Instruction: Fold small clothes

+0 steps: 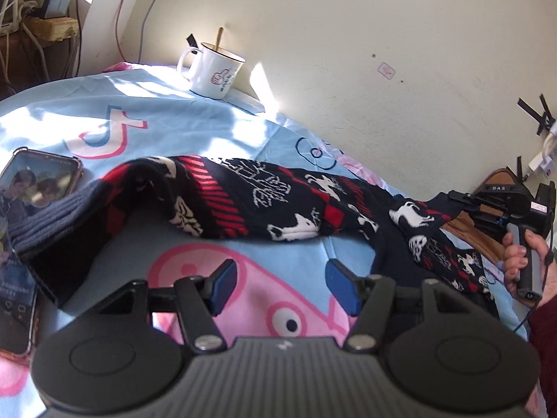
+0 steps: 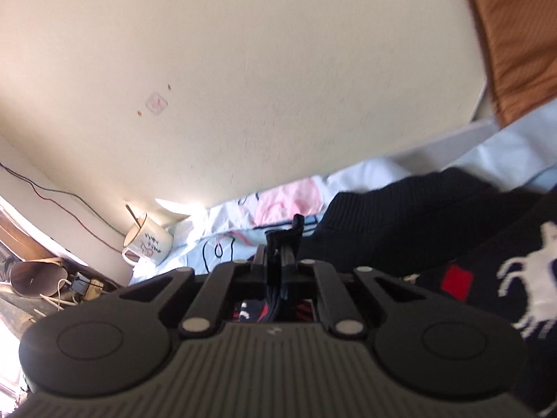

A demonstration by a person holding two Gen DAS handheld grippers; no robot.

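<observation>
Mid-fold: one patterned sweater (image 1: 264, 198) lies stretched across the bed (image 1: 195, 122), right tongs (image 2: 280, 244) clenched on its dark knit at the right end, left tongs (image 1: 278, 285) released and empty above the sheet. Next, I'd guess, left tongs take the grey cuff (image 1: 45, 219) and bring it over. Also here: one mug (image 1: 212, 69), one phone (image 1: 21, 244).
</observation>
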